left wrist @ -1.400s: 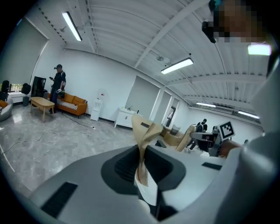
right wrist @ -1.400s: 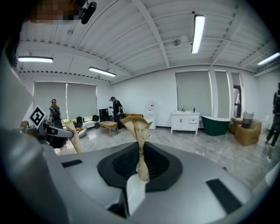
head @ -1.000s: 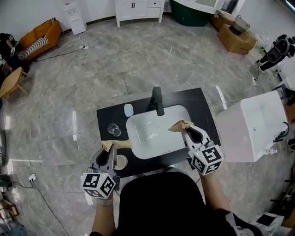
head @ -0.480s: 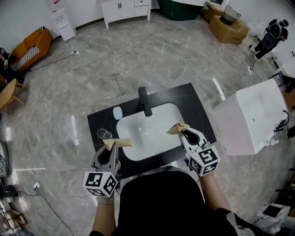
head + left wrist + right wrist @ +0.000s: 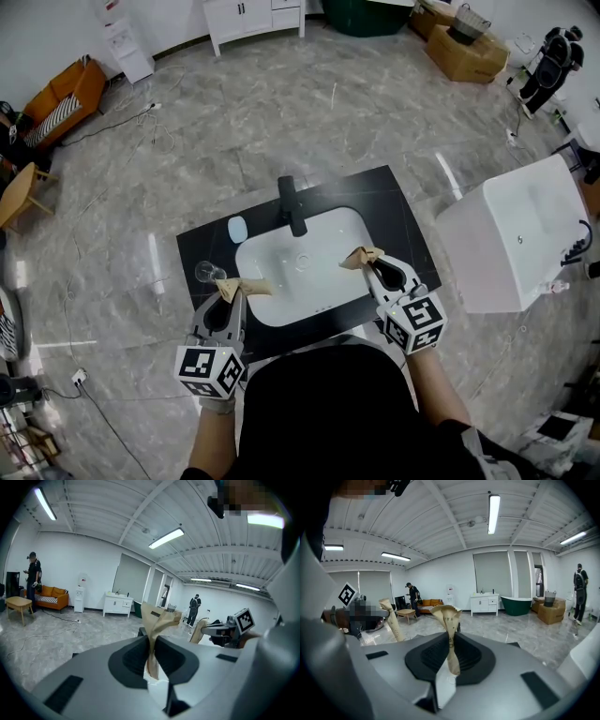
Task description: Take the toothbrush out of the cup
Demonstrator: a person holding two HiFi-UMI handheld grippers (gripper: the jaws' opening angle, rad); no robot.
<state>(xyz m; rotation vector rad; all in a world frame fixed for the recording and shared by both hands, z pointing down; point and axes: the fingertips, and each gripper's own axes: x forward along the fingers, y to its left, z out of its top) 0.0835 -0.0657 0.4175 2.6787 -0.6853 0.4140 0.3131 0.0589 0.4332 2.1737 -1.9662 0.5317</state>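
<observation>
Glass cup [image 5: 206, 273] near worktop [image 5: 394, 202] left edge, just beside left claw [image 5: 245, 286]. Left claw and right claw [image 5: 361, 255] clenched, empty, over sink [image 5: 272, 300]. Toothbrush not discernible: check cup closely before reaching.

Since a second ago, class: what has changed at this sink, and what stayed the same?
Only the views shifted: the room slides left in both gripper views, and the sink sits further left in the head view. Nothing was grasped or released. The left claw and right claw stay shut and empty; the glass keeps its place beside it.
</observation>
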